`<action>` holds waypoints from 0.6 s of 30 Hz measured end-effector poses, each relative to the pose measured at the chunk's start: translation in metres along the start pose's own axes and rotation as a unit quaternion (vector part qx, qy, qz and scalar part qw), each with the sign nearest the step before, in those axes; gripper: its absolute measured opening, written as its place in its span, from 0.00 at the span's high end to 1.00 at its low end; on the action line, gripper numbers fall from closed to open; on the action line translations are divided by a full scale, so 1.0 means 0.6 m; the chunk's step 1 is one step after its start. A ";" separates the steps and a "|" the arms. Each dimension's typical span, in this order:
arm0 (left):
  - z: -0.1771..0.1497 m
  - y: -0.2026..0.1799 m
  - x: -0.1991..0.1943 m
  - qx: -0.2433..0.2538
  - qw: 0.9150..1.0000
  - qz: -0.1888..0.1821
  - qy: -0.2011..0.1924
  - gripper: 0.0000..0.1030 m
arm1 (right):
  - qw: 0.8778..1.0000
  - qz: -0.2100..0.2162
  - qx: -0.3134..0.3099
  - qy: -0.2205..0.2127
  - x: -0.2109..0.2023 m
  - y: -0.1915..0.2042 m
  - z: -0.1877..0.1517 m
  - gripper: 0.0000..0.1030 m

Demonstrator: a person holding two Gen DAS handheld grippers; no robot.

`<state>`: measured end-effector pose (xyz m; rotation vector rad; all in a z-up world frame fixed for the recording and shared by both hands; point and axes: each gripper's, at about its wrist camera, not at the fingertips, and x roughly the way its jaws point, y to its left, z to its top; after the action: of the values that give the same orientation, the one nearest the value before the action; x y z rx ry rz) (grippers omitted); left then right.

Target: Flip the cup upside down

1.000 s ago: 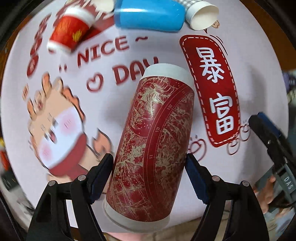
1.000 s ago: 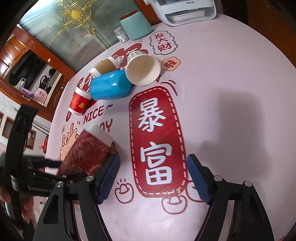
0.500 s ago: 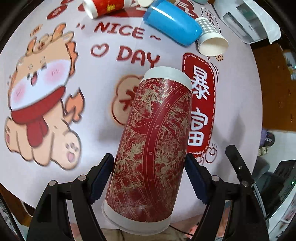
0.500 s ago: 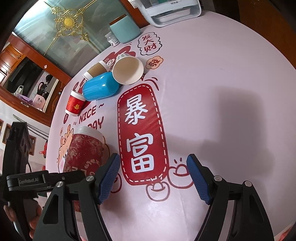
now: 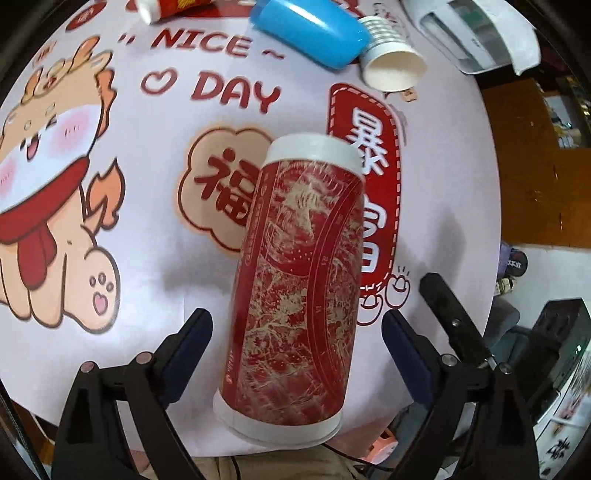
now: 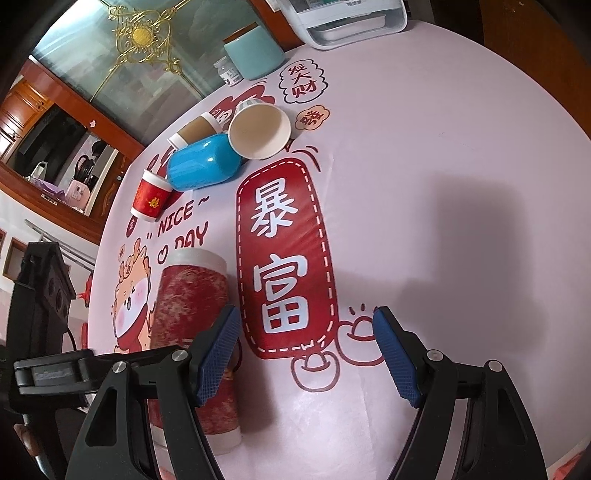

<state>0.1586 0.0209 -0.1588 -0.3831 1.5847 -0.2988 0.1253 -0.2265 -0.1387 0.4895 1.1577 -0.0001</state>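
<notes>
Standing near the table's point(image 6: 424, 155) front edge, the tall red-and-gold cup point(image 5: 295, 288) sits between the spread fingers of the left gripper point(image 5: 295, 354), a clear gap showing on either side of it, so the pads touch nothing and the jaws are wide. Which end of the cup is the mouth cannot be told; both ends show a white band, and the far one looks closed over. Judging by that gap, the cup is resting on the printed tablecloth under its own weight, and the left gripper is placed as if it has let go or is about to take hold. The right gripper point(image 6: 306, 354) hangs over the red banner print to the cup's right, its blue pads also wide apart and holding nothing, probably kept clear so it does not knock the cup. Toward the far edge lies a cluster of four more cups: one blue cup point(image 6: 205, 164) on its side, one white paper cup point(image 6: 258, 129) on its side with its mouth showing, one brown paper cup point(image 6: 194, 131) lying down, and one small red cup point(image 6: 149, 195) standing on the cloth. Counted together, five cups, two grippers. At the far edge stand one teal container point(image 6: 253, 53), one small jar point(image 6: 227, 72) and one white tray point(image 6: 347, 18).
</notes>
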 end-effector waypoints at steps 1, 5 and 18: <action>0.000 -0.003 -0.002 0.002 1.000 0.001 -0.002 0.11 | 1.000 0.001 0.000 0.001 0.000 0.002 0.000 0.26; -0.004 0.009 -0.022 0.018 1.000 0.006 -0.006 0.11 | 1.000 0.003 -0.004 0.001 -0.001 0.009 0.001 0.26; -0.012 0.002 -0.074 0.103 0.992 0.066 -0.040 0.11 | 0.998 0.054 -0.004 0.038 -0.005 0.035 0.002 0.26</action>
<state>0.1525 0.0402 -0.1186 -0.1271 1.4769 -0.3378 0.1305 -0.2088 -0.1275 0.5483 1.2030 0.1175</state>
